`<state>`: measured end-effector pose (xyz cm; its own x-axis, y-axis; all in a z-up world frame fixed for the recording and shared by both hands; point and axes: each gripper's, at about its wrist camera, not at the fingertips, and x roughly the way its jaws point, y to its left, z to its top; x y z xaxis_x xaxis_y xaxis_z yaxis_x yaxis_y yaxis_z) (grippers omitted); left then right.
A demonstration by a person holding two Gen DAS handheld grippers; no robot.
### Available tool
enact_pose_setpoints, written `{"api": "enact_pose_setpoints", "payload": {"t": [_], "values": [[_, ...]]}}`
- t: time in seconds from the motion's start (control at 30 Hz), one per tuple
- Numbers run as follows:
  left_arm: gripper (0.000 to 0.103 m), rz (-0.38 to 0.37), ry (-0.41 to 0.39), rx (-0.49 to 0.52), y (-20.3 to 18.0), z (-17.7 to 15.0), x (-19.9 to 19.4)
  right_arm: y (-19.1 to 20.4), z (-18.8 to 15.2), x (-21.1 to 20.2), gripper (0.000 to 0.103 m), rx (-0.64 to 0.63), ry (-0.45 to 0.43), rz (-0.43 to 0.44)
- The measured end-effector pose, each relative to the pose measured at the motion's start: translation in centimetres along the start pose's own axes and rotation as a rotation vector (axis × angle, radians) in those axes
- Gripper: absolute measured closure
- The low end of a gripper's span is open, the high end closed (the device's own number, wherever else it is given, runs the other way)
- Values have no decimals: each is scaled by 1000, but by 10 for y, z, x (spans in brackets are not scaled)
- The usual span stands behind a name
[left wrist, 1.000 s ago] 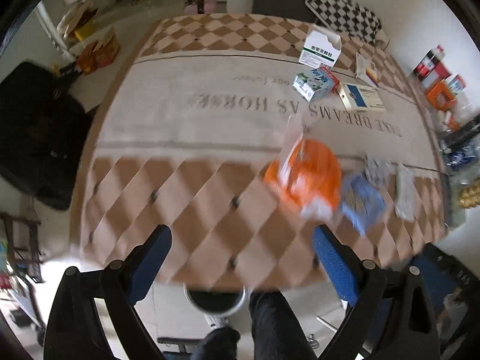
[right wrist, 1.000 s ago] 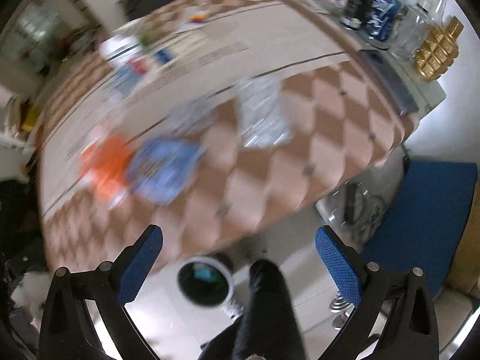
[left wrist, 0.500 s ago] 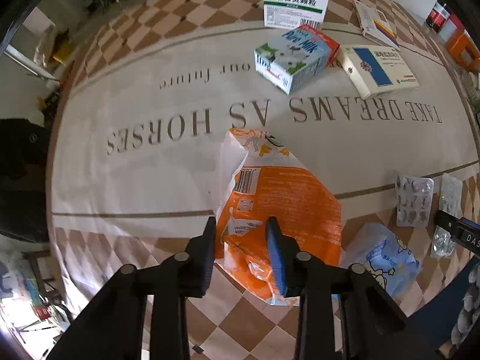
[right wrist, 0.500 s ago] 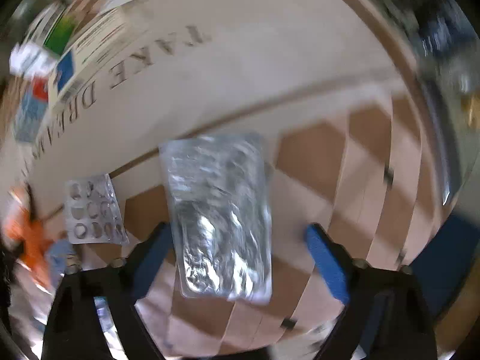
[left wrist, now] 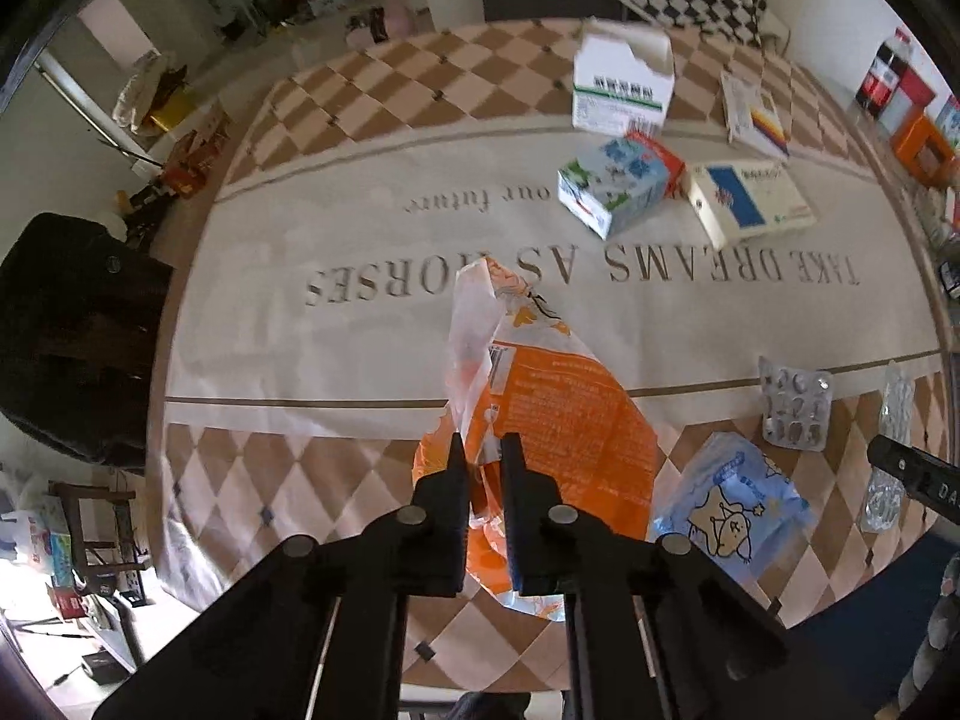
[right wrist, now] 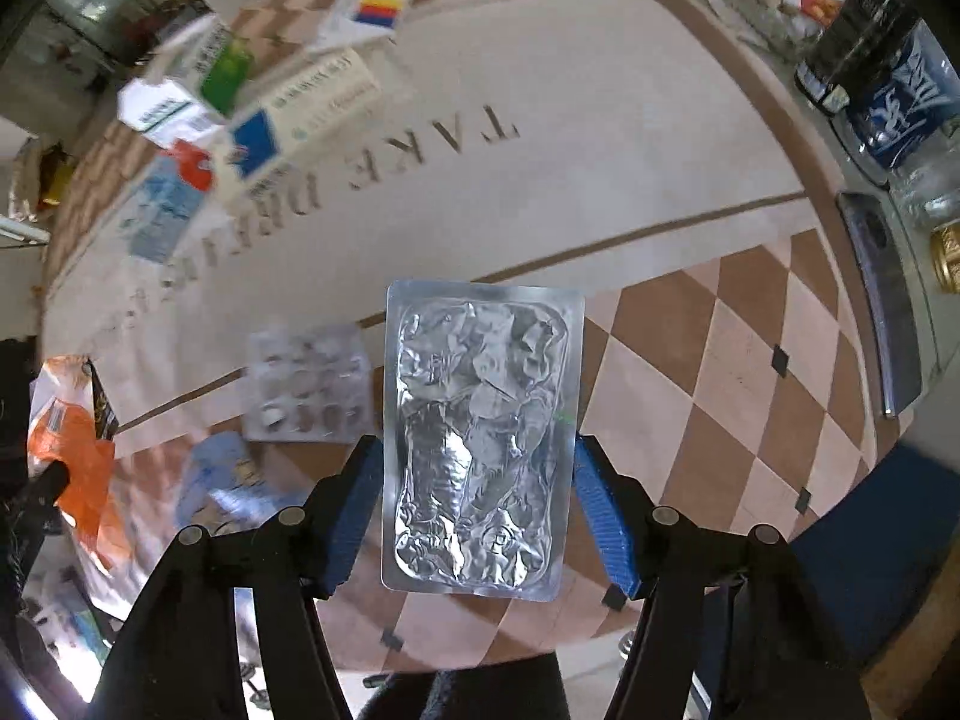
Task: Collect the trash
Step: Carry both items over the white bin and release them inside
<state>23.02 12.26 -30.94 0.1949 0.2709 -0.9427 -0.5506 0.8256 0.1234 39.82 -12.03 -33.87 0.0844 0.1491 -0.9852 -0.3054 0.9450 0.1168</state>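
My left gripper is shut on the near edge of an orange snack bag, which stands lifted off the tablecloth; the bag also shows at the left of the right wrist view. My right gripper has closed its blue pads on both long sides of a crumpled silver foil blister tray, which sits between them at the table's near edge. A smaller pill blister and a light blue wrapper lie between the two grippers.
A milk carton, a white medicine box, a flat blue-and-white box and a leaflet lie further back. Bottles and jars stand along the right edge. A black bag sits left of the table.
Both grippers came down to the table. The left closed on the orange bag and lifted its edge. The right narrowed around the foil tray until its pads met it.
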Motion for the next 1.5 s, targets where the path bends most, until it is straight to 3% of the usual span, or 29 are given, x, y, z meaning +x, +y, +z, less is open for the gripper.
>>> {"api": "enact_pose_setpoints", "payload": {"t": [0.13,0.27,0.47,0.67,0.8,1.0,1.2,1.4,1.47,1.5], "values": [[97,-6,-53,-23,28,-9,-18,20,-23,-35,37,-30,-44,38],[97,-25,-111,-43,57,-37,-52,43,-69,-71,37,-48,-99,101],[97,-55,-158,-41,101,-112,-90,89,-167,-87,37,-75,-143,159],[97,-104,-101,-20,139,-199,-87,122,-279,-66,37,-108,-83,151],[97,-124,20,-47,158,-252,-43,131,-340,-18,37,-99,17,144],[97,-160,213,-119,172,-309,79,133,-393,95,37,-96,163,113],[93,-266,411,-231,172,-358,222,130,-420,237,36,-59,265,114],[92,-320,499,-290,157,-388,326,125,-433,362,36,-49,327,162],[79,-353,510,-325,155,-392,345,126,-434,388,36,-48,335,180],[50,-364,509,-338,159,-394,350,127,-434,403,36,-48,342,200]]}}
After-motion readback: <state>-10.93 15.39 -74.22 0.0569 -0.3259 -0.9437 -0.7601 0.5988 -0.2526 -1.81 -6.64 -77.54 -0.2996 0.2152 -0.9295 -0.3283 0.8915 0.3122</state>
